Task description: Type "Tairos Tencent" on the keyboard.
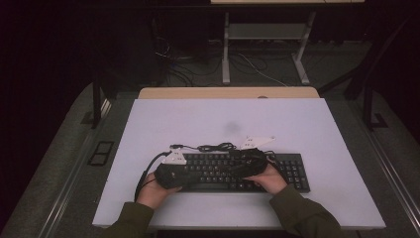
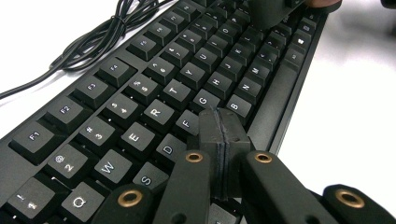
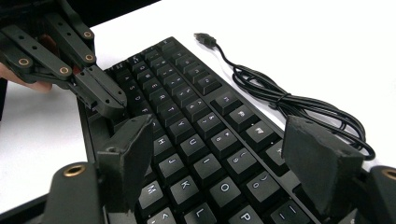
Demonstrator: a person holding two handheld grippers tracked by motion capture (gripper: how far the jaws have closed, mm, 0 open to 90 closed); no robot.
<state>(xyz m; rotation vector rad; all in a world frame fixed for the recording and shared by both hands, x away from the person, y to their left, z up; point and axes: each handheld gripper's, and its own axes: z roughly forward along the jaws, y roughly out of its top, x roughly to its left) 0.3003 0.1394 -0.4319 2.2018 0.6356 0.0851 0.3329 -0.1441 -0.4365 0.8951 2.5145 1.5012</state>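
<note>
A black keyboard [image 1: 292,171] lies along the near part of the white table [image 1: 223,119]. Its black cable [image 1: 215,147] is coiled just behind it, and the USB plug [image 3: 205,38] lies free on the table. My left gripper [image 2: 223,122] is shut, pad against pad with nothing between. Its tip sits low over the keys around F and G, and I cannot tell whether it touches them. My right gripper [image 3: 224,154] stands open above the keys near J, K and O, holding nothing. From the right gripper view, the left gripper [image 3: 109,100] points in from the upper left.
Hands and olive sleeves [image 1: 302,213] come in from the near edge. A wooden strip [image 1: 228,92] runs along the table's far side. Behind it, on the dark floor, stand a desk frame [image 1: 226,49] and loose cables. Bare white table surface lies beyond and beside the keyboard.
</note>
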